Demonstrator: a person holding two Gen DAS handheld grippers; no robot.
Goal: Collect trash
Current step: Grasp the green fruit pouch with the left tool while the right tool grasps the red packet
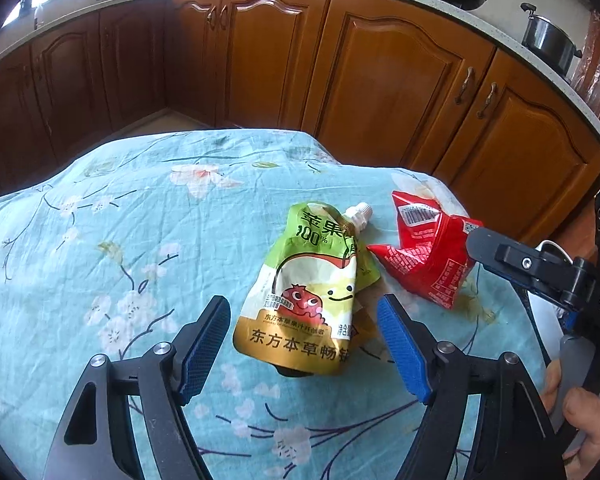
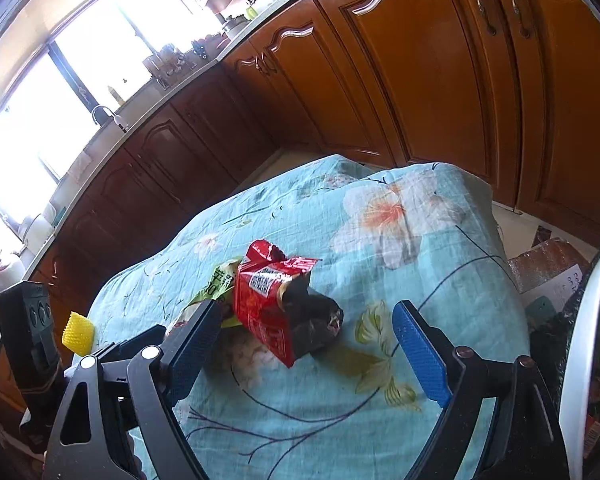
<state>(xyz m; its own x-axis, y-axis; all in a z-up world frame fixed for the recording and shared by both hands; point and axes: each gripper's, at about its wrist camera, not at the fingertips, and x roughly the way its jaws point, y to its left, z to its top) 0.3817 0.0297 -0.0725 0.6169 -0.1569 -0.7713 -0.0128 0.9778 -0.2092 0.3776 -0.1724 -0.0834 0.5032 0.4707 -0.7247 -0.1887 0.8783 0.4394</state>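
Observation:
A green and yellow juice pouch (image 1: 312, 292) with a white spout lies flat on the blue floral cloth (image 1: 100, 240). My left gripper (image 1: 304, 328) is open, with its jaws on either side of the pouch's lower end. A crumpled red snack wrapper (image 1: 428, 256) lies just right of the pouch. In the right wrist view the red wrapper (image 2: 268, 300) lies between the jaws of my open right gripper (image 2: 312, 328), with the pouch (image 2: 220, 284) partly hidden behind it. One right finger (image 1: 512, 260) touches the wrapper's right edge.
Brown wooden cabinets (image 1: 380, 72) and a countertop with pots (image 1: 548, 36) stand behind the table. A white bin rim (image 2: 588, 340) with a dark liner sits at the table's right. A yellow ridged object (image 2: 78, 328) shows at the left.

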